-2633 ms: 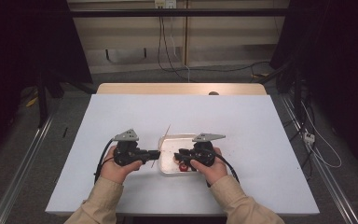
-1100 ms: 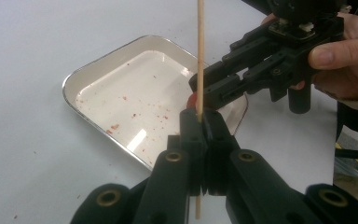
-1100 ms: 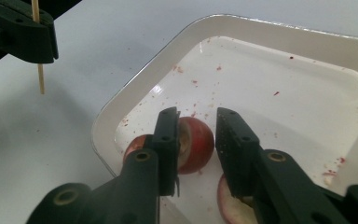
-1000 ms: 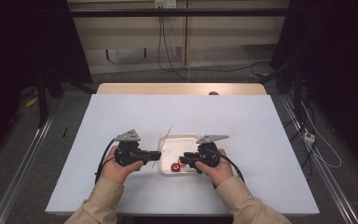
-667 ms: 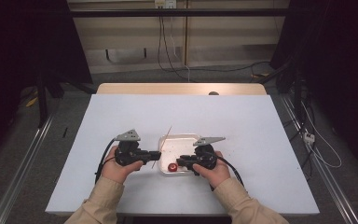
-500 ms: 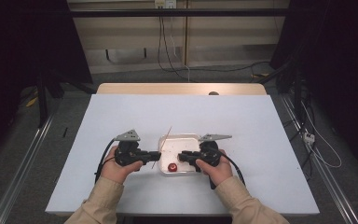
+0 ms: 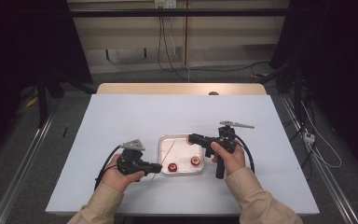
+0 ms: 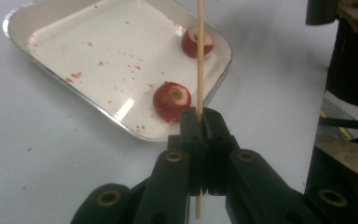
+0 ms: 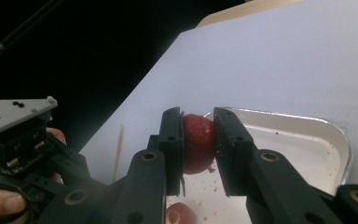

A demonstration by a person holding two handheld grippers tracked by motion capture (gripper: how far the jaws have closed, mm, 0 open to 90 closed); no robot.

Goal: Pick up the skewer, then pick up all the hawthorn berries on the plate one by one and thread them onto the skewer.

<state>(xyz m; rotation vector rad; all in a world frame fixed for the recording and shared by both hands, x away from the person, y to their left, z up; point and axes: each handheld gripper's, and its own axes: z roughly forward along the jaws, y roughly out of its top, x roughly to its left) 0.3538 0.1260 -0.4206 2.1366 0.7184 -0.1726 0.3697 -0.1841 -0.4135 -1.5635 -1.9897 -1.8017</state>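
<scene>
Near the front edge of the pale blue-grey surface (image 7: pixel 121 116), a shallow white rectangular tray (image 7: pixel 164 156) flecked with red juice sits between the two hands. Left gripper (image 8: pixel 200 122): jaws fully closed, pinching a thin wooden skewer (image 8: pixel 199 56) near its lower end; the stick rises past the jaws and slants out over the tray. Right gripper (image 9: pixel 198 135): jaws have just been closing, now partly closed on a small red trimmed fruit piece (image 9: pixel 198 136), which is clamped between the pads and held above the tray (image 9: pixel 307 140); in the high view this gripper (image 7: pixel 195 138) sits over the tray's right side. Two more red fruit pieces with pale cut faces (image 8: pixel 171 100) (image 8: pixel 197 42) lie in the tray along its front side; from above they show as (image 7: pixel 172 167) and (image 7: pixel 195 161). Judgement: work in hand looks like threading fruit onto the skewer. Risks from here. (1) Fruit is soft and wet, so too hard a squeeze could crush or split it, while too light a hold could let it slip and fall back into the tray or onto the surface. (2) Skewer is gripped near one end only, so a push against its tip may pivot it in the jaws or bend it. (3) An off-centre approach could send the tip out through the fruit's side, or against a pad of the right gripper. (4) Tray is light; a knock may shift it.
</scene>
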